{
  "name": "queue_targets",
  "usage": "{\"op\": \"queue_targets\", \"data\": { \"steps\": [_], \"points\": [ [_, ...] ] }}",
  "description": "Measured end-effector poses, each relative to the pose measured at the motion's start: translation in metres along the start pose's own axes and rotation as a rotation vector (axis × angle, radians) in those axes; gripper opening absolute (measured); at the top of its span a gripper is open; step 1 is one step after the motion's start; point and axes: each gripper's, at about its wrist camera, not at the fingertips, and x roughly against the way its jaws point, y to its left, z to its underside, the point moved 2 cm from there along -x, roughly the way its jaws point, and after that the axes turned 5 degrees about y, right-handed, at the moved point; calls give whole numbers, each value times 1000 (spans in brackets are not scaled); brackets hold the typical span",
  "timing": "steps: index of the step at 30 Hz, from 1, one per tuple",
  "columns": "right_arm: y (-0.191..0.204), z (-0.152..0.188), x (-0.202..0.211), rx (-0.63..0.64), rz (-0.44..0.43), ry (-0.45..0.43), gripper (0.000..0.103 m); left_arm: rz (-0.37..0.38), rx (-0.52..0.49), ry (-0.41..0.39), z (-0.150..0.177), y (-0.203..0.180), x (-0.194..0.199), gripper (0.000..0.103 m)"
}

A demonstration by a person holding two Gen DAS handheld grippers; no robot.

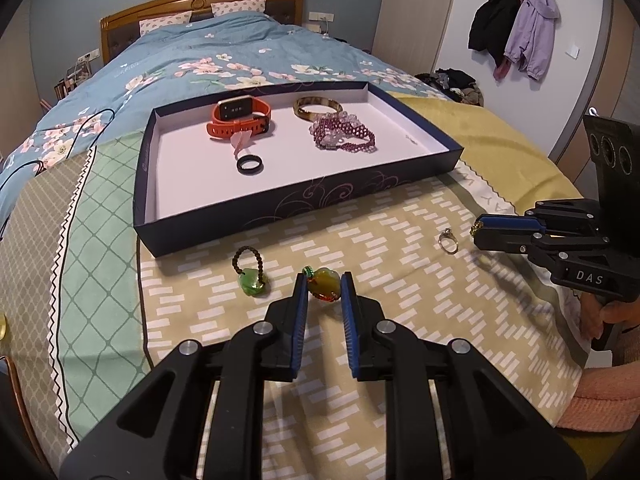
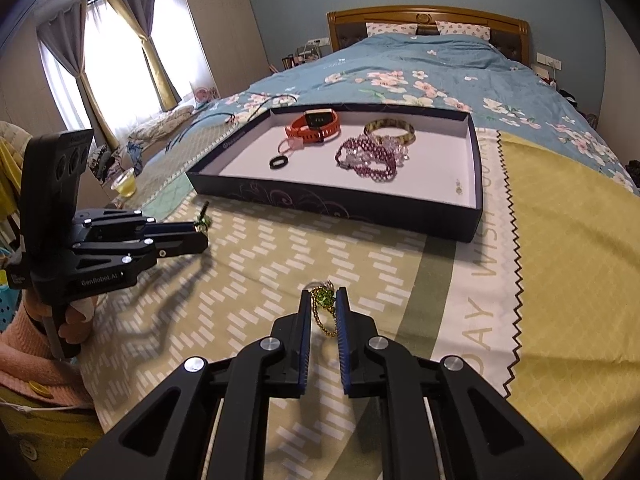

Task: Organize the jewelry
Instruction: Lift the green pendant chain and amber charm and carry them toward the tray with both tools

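Left claw (image 1: pixel 324 286): closed on the amber-and-orange carved stone pendant with a small green bead knot (image 1: pixel 323 283), pads pressing its two flat sides. The pendant sits low over the beige brick-patterned cloth (image 1: pixel 360 240) near the foot edge of the bed.

Right claw (image 2: pixel 324 304): closed on the gold chain piece with a green faceted stone (image 2: pixel 323 300); a loop of chain hangs below the pads.

Handling, judged: the pendant is hard, polished and likely slick, and small enough to be light. It could chip if dropped on anything hard, but the bedding is soft. The grip across its broad faces looks sound.

The chain is limp and very light, so it will swing and may snag on the pad ridges. Holding at the stone setting, as here, is the better choice.

Still loose on the cloth:
- Dark-beaded loop with green stone charm (image 1: pixel 251 276). Take it by the charm.
- Thin metal ring with a small setting (image 1: pixel 448 240). It lies tilted, so pinch across the band.

The navy shallow cardboard box with white lining (image 1: pixel 224 224) sits further up the bed and already holds an orange strap watch (image 1: pixel 240 118), a black ring (image 1: pixel 250 165), a tortoiseshell bangle (image 1: pixel 316 107) and purple beaded bracelets (image 1: pixel 344 134).
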Motion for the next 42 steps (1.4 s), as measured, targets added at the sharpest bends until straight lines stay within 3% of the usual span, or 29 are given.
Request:
{"op": "queue_targets", "data": {
  "steps": [13, 42],
  "points": [
    [5, -19, 13, -7, -19, -90, 10, 6, 5, -75, -7, 0, 27, 17],
    [7, -49, 16, 11, -28, -168, 10, -6, 13, -157, -25, 2, 47, 17]
  ]
}}
